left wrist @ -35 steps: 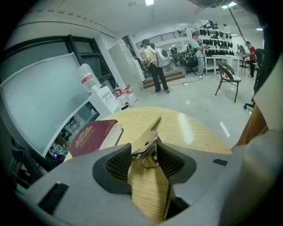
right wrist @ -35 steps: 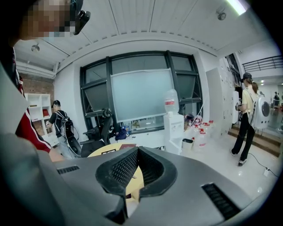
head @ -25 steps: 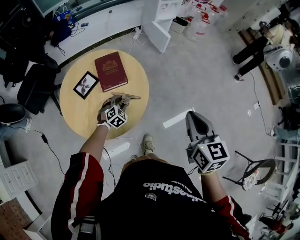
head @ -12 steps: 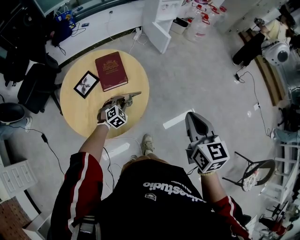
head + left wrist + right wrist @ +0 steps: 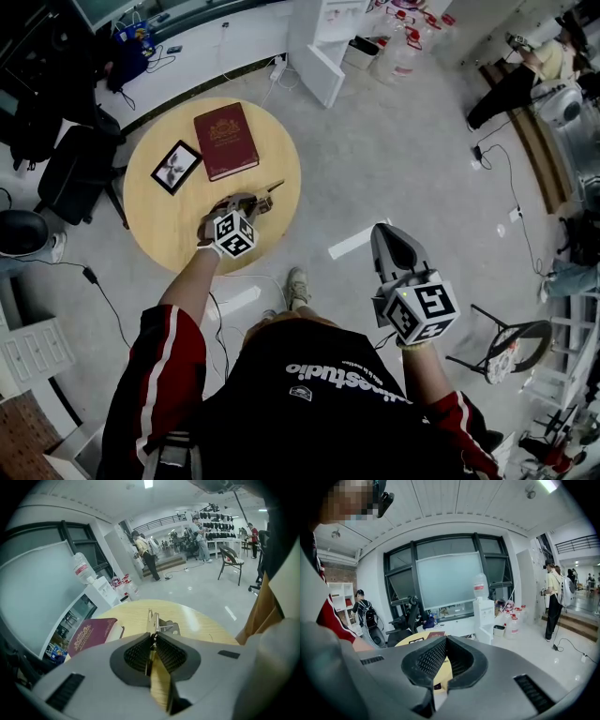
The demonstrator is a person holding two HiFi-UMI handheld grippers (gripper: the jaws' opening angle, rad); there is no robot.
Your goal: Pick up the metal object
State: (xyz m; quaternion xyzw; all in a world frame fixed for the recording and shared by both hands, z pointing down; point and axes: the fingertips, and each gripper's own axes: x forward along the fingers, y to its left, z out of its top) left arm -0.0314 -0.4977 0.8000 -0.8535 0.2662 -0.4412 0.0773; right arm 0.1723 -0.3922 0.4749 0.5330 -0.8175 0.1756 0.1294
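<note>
While the round counter [image 5: 155, 239] stands on the grey floor, a framed picture [image 5: 175, 167] lies on its left part. A dark red book [image 5: 225, 141] lies just beside that, toward the counter's far edge. Over the counter's near right part the left hand-held gripper [image 5: 249, 202] has just been closing its jaws, and they pinch the metal object [image 5: 270, 190]. It is a thin shiny piece that pokes out past the pads toward the counter's right edge. Well off the counter to the right, the right hand-held gripper [image 5: 392, 242] hangs over the floor, pads pressed together on nothing.
</note>
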